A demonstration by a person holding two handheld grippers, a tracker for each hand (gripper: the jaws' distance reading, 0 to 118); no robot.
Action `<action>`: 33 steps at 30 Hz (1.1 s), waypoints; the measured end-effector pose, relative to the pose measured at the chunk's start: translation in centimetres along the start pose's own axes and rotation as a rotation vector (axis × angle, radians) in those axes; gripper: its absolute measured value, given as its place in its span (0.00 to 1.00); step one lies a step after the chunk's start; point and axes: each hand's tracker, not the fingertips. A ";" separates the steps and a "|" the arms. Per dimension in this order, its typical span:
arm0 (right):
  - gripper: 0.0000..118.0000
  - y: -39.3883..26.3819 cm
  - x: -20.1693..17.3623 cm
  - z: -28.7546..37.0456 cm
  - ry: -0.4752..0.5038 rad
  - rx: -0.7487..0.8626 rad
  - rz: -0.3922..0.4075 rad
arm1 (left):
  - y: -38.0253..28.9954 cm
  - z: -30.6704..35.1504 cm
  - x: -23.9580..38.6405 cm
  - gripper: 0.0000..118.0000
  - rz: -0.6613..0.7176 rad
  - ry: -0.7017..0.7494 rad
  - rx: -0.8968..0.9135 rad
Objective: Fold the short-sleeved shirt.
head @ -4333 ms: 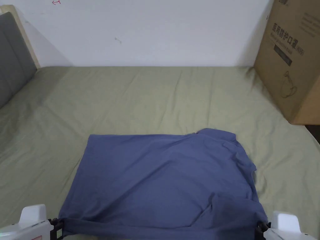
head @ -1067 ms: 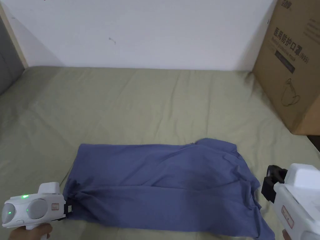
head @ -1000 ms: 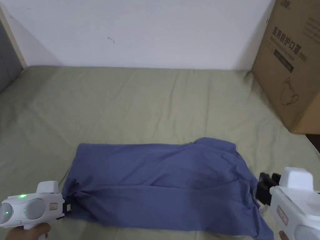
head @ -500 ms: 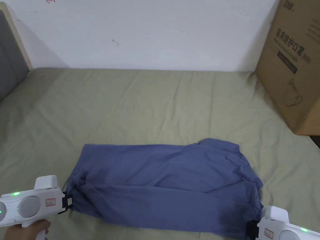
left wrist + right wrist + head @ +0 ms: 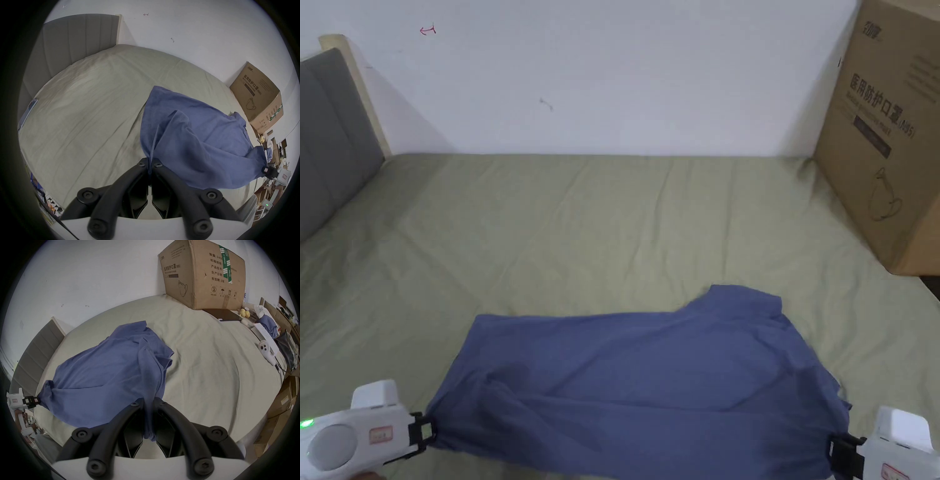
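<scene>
Gripping the blue shirt [image 5: 637, 381] at its two near corners, the left tongs [image 5: 150, 164] and right tongs [image 5: 148, 402] are both clamped on cloth above the bed [image 5: 600, 219]. Best keep that edge taut and level while carrying it over.

Shirt [image 5: 650, 381] is lying at bed's [image 5: 581, 219] near edge; box [image 5: 887, 137] is sitting at far right corner (headboard [image 5: 331, 125] left).
</scene>
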 end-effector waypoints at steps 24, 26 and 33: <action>0.75 1.4 -3.0 3.9 -0.096 0.276 0.215 | -1.6 6.2 5.4 0.85 -0.040 -0.031 0.174; 0.75 2.9 -5.8 7.5 -0.056 0.418 0.242 | -0.2 9.1 7.8 0.85 -0.070 -0.067 0.297; 0.75 5.3 -11.3 12.9 -0.006 0.722 0.338 | 1.3 13.7 14.2 0.83 -0.276 0.017 0.663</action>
